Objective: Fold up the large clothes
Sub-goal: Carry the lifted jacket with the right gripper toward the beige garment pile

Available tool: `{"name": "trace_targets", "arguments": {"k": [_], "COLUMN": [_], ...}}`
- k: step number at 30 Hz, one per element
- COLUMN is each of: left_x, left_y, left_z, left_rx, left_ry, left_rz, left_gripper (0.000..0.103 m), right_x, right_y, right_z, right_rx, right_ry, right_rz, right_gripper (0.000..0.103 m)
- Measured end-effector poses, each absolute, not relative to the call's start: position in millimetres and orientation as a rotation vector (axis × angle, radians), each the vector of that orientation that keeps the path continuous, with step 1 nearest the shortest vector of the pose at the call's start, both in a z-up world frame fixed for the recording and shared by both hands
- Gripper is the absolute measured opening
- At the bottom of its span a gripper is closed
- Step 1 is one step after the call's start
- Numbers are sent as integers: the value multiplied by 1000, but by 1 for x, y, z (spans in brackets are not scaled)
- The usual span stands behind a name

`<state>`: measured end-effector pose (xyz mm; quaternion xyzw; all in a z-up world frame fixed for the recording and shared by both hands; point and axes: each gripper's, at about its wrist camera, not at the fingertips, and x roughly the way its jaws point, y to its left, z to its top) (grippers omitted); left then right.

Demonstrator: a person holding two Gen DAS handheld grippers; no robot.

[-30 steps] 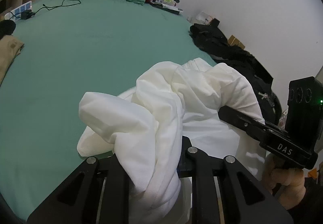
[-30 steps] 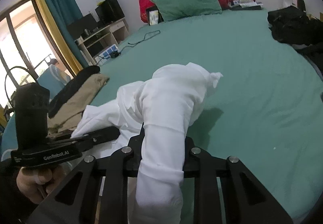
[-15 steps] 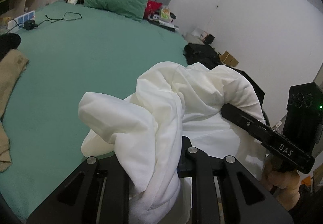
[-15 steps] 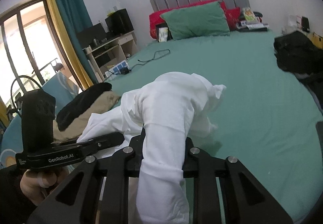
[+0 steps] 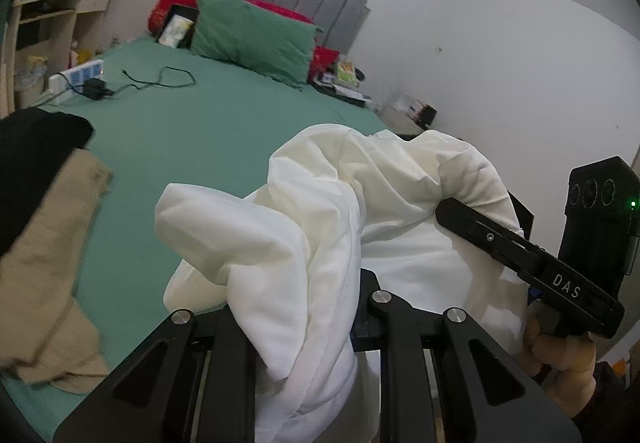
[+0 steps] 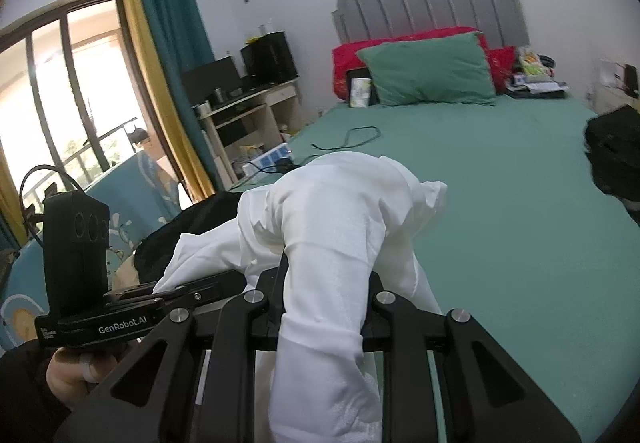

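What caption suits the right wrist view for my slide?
Right gripper and left gripper hold a white garment over a green bed.

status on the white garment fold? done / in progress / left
Done: both grippers have pinched the white garment; left gripper and right gripper are each shut on a bunch of it. In hand: it hangs crumpled between them above the green bed. Left: spreading it flat and every fold; no crease shows yet.
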<state>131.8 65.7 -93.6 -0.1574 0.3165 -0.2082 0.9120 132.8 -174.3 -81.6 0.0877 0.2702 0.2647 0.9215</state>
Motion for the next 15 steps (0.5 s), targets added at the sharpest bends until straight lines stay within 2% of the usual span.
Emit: {"name": "trace_targets", "arguments": {"k": [15], "left_x": [181], "left_y": [173], "left_z": [-76], "left_rx": [-362], "left_ry": [571], "left_rz": [-259], "left_gripper": [20], "right_x": [192], "right_y": [-76], "right_z": [-83], "right_rx": [186], "right_ry": [476], "right_rz": [700], "right_gripper": [21]}}
